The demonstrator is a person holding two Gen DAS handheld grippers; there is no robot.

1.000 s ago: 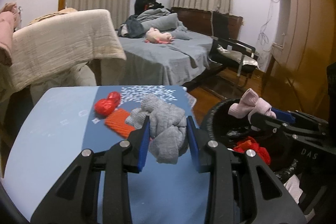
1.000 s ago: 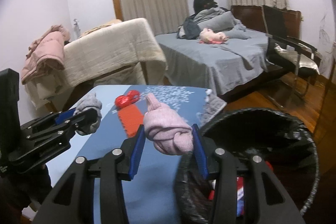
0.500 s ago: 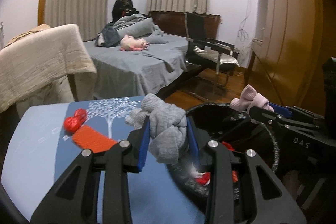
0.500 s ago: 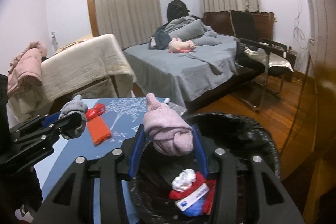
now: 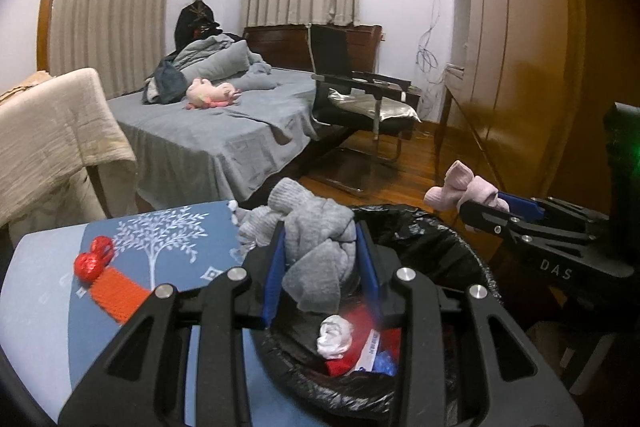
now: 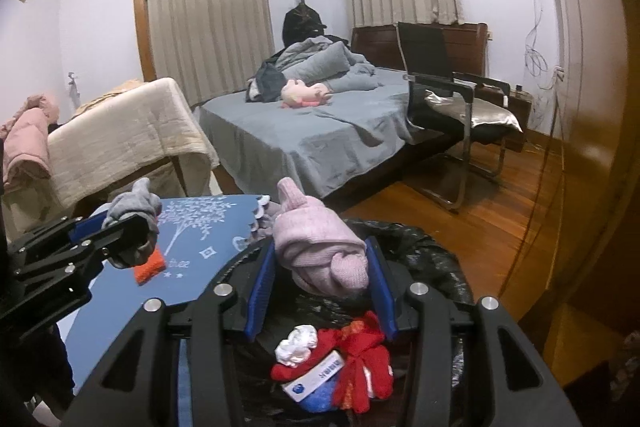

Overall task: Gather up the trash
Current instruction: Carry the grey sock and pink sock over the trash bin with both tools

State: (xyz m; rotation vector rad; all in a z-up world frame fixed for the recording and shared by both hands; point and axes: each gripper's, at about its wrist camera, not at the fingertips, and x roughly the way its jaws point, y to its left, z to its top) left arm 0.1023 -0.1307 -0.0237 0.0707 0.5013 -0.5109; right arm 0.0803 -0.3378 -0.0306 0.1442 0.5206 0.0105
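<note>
Trash bin (image 5: pixel 424 227) with black liner sits at bench (image 5: pixel 40 267) edge, already holding red cloth (image 6: pixel 360 359), a white wad (image 5: pixel 334 333) and a blue-labelled packet (image 6: pixel 316 379). Left gripper (image 5: pixel 320 259) fingers pinch grey knotted sock bundle (image 5: pixel 316 247), held over bin's near rim. Right gripper (image 6: pixel 320 271) fingers pinch pink sock bundle (image 6: pixel 320 243), held over bin opening. Both bundles clear of the bench. Orange knit piece (image 5: pixel 114 293) and red shiny wrapper (image 5: pixel 94 259) lie on blue bench, touching each other. Bed (image 6: pixel 320 135), chair (image 6: pixel 452 99) and wooden floor (image 6: pixel 480 219) behind.
</note>
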